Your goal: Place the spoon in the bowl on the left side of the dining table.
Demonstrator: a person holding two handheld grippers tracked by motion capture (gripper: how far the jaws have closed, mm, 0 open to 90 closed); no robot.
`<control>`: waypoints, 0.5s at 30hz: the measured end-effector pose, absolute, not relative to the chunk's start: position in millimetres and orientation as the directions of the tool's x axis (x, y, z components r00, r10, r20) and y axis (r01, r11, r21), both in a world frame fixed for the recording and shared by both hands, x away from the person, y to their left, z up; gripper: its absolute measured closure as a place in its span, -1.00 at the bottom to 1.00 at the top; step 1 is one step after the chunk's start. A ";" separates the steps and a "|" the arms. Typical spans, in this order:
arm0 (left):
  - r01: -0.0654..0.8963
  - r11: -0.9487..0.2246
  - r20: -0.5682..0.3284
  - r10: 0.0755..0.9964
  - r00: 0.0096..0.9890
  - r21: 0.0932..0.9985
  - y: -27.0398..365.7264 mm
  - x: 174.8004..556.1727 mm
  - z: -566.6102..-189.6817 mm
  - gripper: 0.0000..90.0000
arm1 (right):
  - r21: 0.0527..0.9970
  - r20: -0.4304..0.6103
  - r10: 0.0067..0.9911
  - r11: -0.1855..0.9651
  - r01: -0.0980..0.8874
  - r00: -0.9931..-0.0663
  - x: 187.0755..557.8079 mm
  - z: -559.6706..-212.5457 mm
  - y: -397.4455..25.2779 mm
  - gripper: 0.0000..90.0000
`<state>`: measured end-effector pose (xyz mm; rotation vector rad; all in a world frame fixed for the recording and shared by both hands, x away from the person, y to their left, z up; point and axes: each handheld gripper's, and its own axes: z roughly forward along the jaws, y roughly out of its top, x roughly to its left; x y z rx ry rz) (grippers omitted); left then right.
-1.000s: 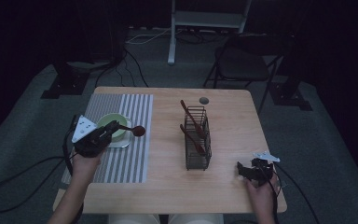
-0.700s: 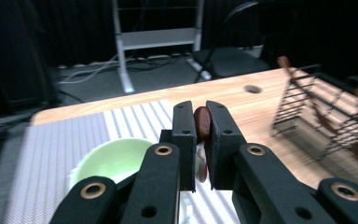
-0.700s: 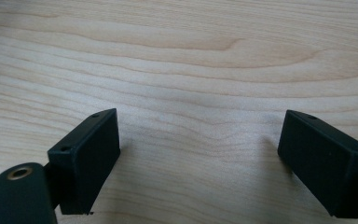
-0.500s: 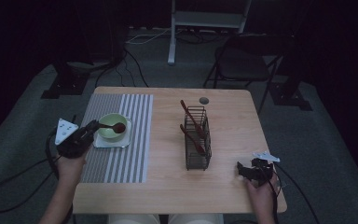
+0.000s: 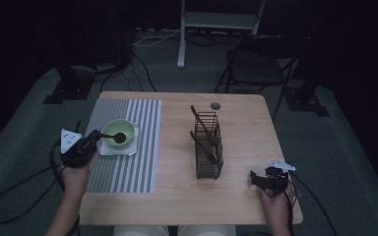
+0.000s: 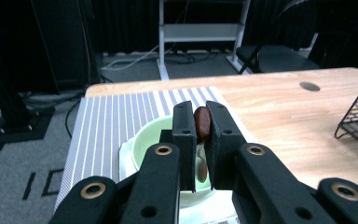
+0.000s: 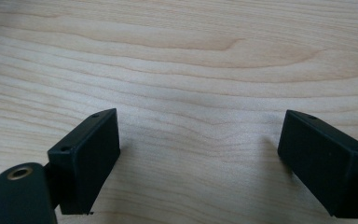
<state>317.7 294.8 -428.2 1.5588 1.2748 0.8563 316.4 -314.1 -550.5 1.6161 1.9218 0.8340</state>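
My left gripper (image 5: 94, 137) is shut on the handle of a brown wooden spoon (image 5: 118, 137) whose bowl end lies in a pale green bowl (image 5: 112, 128) on a white square dish (image 5: 129, 148). In the left gripper view the spoon (image 6: 202, 123) is pinched between the jaws of the left gripper (image 6: 199, 135), above the green bowl (image 6: 148, 140). A black wire basket (image 5: 208, 146) at mid-table holds two more brown wooden utensils (image 5: 201, 125). My right gripper (image 5: 254, 179) rests open near the table's front right corner; the right gripper (image 7: 198, 158) has bare wood between its jaws.
A grey striped placemat (image 5: 128, 162) covers the table's left part under the dish. A round dark hole (image 5: 215, 105) sits near the far edge. A folding chair (image 5: 256, 69) and a white stand (image 5: 216, 22) are beyond the table. Cables trail on the floor at left.
My left gripper has drawn back left and towards the person with the spoon; the spoon's end went from right of the bowl to inside it. The right gripper stayed still.
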 end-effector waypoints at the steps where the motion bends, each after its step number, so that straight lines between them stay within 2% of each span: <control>1: 0.341 -0.037 -0.041 0.975 0.220 0.939 294.9 318.9 -430.6 0.85 | 0.721 0.016 0.984 0.112 0.684 -0.178 316.4 -550.5 -314.1 -0.73; 8: 0.358 0.006 -0.081 0.978 0.194 0.934 296.1 320.2 -445.5 0.85 | 0.721 0.017 0.984 0.112 0.684 -0.178 316.4 -550.5 -314.1 -0.73; 15: 0.367 0.010 -0.083 0.980 0.183 0.930 293.9 319.4 -455.5 0.85 | 0.721 0.016 0.984 0.112 0.684 -0.178 316.4 -550.5 -314.1 -0.73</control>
